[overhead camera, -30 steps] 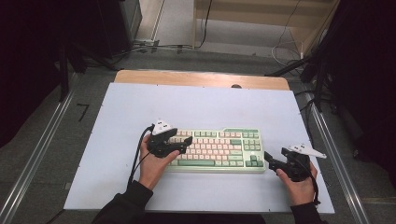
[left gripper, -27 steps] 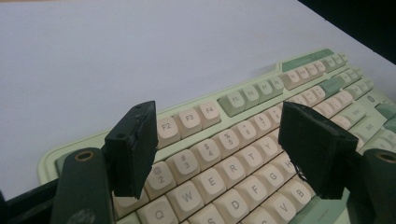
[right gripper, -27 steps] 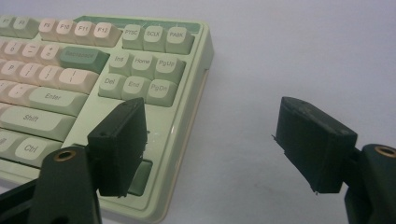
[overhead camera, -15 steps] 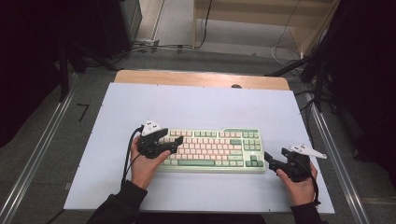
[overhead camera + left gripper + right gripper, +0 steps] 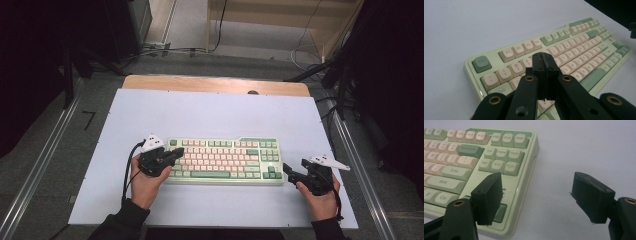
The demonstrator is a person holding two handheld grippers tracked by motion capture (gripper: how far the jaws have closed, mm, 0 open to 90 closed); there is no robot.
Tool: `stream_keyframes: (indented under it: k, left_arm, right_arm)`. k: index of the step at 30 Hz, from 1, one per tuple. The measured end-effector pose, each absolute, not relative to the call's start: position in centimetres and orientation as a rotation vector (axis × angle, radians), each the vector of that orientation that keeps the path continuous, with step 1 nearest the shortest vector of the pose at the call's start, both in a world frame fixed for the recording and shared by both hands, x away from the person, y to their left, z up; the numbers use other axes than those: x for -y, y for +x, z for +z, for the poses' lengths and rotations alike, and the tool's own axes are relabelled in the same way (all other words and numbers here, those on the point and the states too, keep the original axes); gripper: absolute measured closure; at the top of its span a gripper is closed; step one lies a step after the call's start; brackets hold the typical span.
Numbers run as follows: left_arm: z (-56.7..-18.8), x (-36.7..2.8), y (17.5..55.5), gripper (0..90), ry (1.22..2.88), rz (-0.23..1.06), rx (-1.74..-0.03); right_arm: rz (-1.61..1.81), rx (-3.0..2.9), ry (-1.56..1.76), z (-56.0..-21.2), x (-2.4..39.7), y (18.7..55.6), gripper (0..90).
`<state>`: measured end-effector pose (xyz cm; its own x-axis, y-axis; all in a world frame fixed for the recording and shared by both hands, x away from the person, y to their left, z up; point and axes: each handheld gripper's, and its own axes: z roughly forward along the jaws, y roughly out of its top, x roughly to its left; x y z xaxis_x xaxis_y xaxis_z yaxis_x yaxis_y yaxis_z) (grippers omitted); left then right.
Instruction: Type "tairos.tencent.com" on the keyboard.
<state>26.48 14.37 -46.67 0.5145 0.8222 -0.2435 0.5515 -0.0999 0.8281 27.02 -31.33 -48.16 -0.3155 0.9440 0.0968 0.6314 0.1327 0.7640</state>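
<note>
A pale green keyboard (image 5: 225, 161) with cream and green keys lies across the white table top (image 5: 210, 115). My left gripper (image 5: 176, 153) hovers over the keyboard's left end, above the number and Tab keys (image 5: 506, 75). Its jaws have just been closing and now meet with nothing between them (image 5: 545, 60). My right gripper (image 5: 288, 170) rests on the table by the keyboard's right front corner. In the right gripper view it (image 5: 537, 195) stands open, one jaw over the keyboard (image 5: 499, 152) corner and the other over bare table.
A wooden strip (image 5: 215, 84) borders the table's far edge. Metal rails (image 5: 45, 165) run along both sides, with cables on the floor beyond. Bare white surface stretches behind the keyboard and in front of it.
My left gripper has slid left along the keyboard to its left end, and its jaws now look closed. The right hand and the keyboard have stayed in place.
</note>
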Motion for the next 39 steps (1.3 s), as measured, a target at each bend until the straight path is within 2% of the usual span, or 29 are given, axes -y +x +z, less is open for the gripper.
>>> stream_keyframes:
  k: [10, 39]
  left_arm:
    - [-47.5, -13.9, 26.6, 90.0, 1.86, 0.349, -1.17]
    - [-48.7, -13.7, 27.1, 90.0, 1.907, 0.317, -1.215]
  right_arm:
    - [1.026, -2.005, 1.515, -48.1, 31.3, 27.0, 23.4]
    - [1.029, -2.006, 1.516, -48.1, 31.3, 27.0, 24.0]
